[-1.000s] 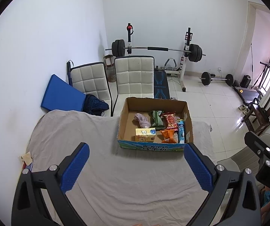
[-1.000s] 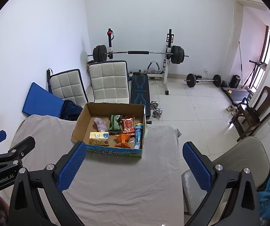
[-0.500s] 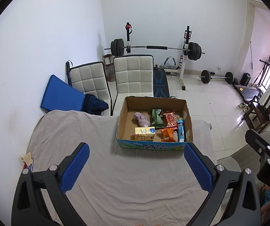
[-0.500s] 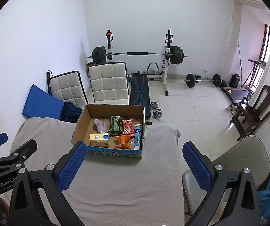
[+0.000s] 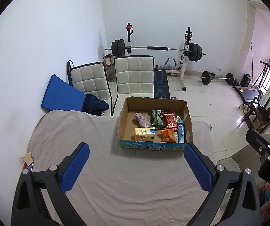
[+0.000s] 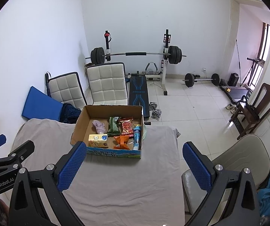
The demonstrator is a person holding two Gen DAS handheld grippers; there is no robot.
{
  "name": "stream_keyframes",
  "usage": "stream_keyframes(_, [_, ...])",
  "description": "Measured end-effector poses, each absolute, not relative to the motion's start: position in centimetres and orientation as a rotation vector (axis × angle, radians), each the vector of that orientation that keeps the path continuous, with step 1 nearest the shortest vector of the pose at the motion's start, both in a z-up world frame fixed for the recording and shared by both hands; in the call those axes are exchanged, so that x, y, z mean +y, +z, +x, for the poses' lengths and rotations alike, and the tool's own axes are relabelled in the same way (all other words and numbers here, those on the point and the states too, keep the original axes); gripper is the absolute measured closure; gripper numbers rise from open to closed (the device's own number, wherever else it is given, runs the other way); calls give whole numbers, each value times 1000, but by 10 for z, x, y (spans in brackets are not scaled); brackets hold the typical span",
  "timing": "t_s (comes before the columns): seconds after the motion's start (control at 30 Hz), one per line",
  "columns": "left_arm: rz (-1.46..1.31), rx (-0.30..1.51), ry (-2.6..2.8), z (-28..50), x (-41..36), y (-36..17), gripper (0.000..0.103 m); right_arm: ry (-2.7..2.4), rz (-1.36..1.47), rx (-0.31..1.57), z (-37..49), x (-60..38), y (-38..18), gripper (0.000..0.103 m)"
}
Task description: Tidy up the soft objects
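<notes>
Nothing moved; cardboard box (image 5: 154, 124) still holds packets (image 5: 169, 120).

We saw the cardboard box (image 5: 154, 131) sitting open on the cloth, stuff packed inside: a crumpled lilac cloth (image 5: 141, 119) toward the back left, a yellow tissue pack (image 5: 145, 134) in front of it, green (image 5: 156, 119), red (image 5: 169, 120) and orange snack bags (image 5: 168, 134), and a blue tube (image 5: 181, 130) along the right wall.

The cardboard box (image 5: 154, 147) front wall hides its nearest contents.
</notes>
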State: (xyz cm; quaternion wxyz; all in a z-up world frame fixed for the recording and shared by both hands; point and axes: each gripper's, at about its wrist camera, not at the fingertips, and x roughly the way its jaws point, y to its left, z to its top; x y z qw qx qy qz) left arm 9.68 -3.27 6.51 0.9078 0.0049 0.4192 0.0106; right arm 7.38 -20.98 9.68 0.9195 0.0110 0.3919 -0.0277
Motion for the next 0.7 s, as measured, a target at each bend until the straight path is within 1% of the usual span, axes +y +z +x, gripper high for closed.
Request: stream_keyframes(0.7, [9,870,26,98,-32,67,0,-55,16,800,73,-209,98,0])
